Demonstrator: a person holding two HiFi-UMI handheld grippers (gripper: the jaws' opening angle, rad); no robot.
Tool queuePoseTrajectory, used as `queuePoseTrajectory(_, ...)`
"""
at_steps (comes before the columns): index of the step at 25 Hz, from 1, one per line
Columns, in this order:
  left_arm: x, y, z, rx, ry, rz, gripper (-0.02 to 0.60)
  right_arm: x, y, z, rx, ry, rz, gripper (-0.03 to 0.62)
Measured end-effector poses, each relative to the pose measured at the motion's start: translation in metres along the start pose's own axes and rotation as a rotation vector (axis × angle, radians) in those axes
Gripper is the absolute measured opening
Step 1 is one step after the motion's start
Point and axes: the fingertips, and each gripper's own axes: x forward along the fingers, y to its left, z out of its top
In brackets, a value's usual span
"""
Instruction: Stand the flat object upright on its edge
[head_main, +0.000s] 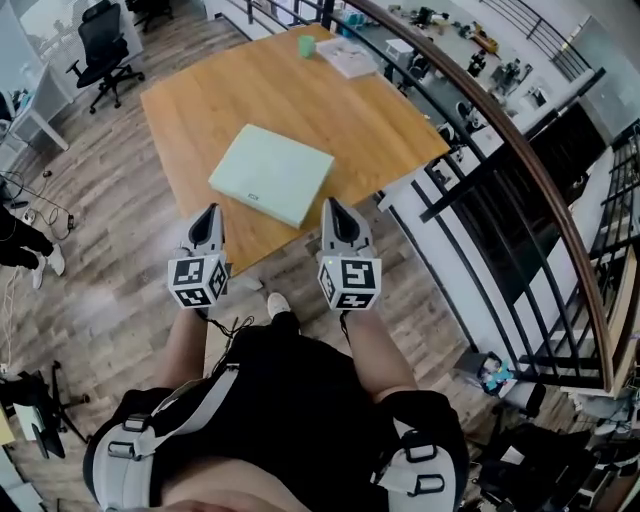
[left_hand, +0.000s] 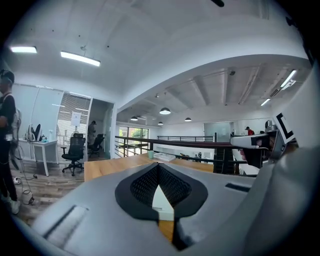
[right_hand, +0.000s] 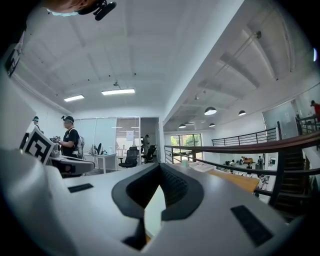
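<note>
Left gripper: jaws pressed together, nothing between them. It is held level, short of the worktop's near edge, its tip over the floor.
Right gripper: jaws closed tight as well, and empty. It sits alongside the left one, the two well apart.
Floor: grey-brown wood planks, with open standing room on the near and left sides of the worktop.
Worktop: a square slab of smooth, warm wood with bare corners and clean straight edges.
Flat object: a pale green, thin rectangular slab with a matte face. It lies flat on the worktop near its near edge, ahead of both grippers and between their lines.
Room around it: bare wood on all sides, widest toward the far side.
Cup: small and green, standing near the far corner.
Papers: a white stack just beside the cup.
Railing: black bars under a curved wooden handrail, running close along the worktop's right side.
</note>
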Motion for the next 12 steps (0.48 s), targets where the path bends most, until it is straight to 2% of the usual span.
queuePoseTrajectory(7,0.063,0.041,0.001,-0.002,0.049,0.007,0.003,0.067,-0.013,-0.007,0.001,0.054,0.001,0.005)
queuePoseTrajectory(12,0.093,0.066,-0.003,0.017,0.097,0.002,0.003,0.086,-0.027,-0.022,0.022,0.099,-0.027,0.005)
